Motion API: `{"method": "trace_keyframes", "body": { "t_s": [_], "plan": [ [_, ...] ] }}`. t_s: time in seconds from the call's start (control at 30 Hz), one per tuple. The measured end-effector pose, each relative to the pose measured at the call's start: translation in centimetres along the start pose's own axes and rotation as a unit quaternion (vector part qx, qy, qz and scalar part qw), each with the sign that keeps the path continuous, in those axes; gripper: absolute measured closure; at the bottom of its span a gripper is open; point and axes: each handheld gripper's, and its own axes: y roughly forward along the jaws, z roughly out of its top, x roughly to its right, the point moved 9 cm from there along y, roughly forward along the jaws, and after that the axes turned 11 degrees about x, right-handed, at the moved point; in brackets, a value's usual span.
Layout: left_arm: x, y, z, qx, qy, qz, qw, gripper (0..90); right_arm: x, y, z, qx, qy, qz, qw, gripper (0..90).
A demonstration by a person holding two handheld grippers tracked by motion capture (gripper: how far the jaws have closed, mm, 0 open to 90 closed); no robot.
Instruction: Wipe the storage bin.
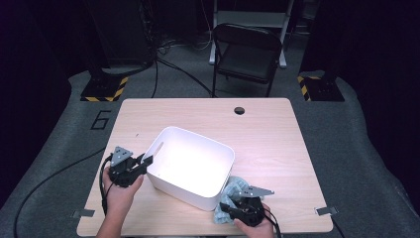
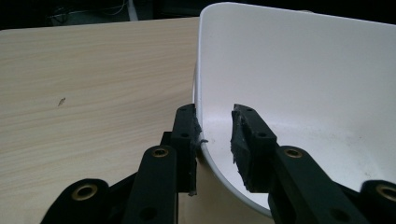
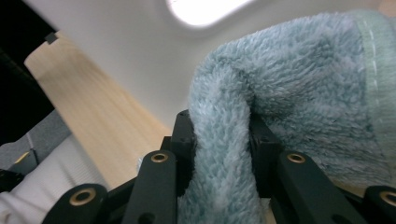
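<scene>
1. Holding a fold of the teal fleece cloth in my right tool, jaws pinched on it; the cloth lies on the bench at the near right corner of the white bin, touching its outer wall
2. My left tool straddles the bin's left rim: outer jaw against the wall, inner jaw standing clear of it, so the jaws are open, not clamping
3. Risk: with the rim unclamped, the bin may slide or tip if the cloth drags over its wall on the way in
4. Risk: only one fold is pinched; I judge the loose remainder could catch on the rim or hang outside
5. Room: bin interior is bare; the bench's near edge lies close behind my right hand, with open bench beyond and to the right of the bin
</scene>
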Motion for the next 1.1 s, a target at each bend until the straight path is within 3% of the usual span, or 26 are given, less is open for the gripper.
{"method": "trace_keyframes", "body": {
  "t_s": [0.1, 0.2, 0.33, 0.43, 0.6, 0.9, 1.1],
  "plan": [
    [0.0, 0.0, 0.0, 0.0, 0.001, 0.001, 1.0, 71.1, -1.1, -0.2, -0.5, -0.01, 0.009, 0.011, 0.9998, 68.9],
    [0.0, 0.0, 0.0, 0.0, 0.005, 0.003, 1.0, 71.5, -1.6, -0.1, -0.5, -0.011, -0.004, 0.006, 0.9999, 69.0],
    [0.1, 0.0, 0.0, 0.0, 0.006, 0.007, 1.0, 71.9, -1.3, 0.0, -0.4, -0.004, 0.01, 0.011, 0.9999, 69.1],
    [0.3, 0.0, -0.1, 0.001, 0.009, 0.01, 0.9999, 71.0, -0.8, 0.1, -0.2, 0.004, 0.008, 0.002, 1.0, 69.1],
    [0.4, -0.1, -0.1, 0.005, 0.006, 0.012, 0.9999, 69.3, 0.0, 0.3, 0.2, 0.01, 0.026, -0.005, 0.9996, 69.1],
    [0.3, -0.2, -0.2, 0.004, -0.023, -0.008, 0.9997, 62.6, 1.4, 0.8, 0.7, 0.026, 0.015, -0.015, 0.9994, 68.5],
    [0.3, 0.3, -0.3, -0.006, -0.014, -0.017, 0.9997, 56.0, 0.8, -0.1, 0.3, 0.02, 0.013, -0.009, 0.9997, 68.4]
  ]
}}
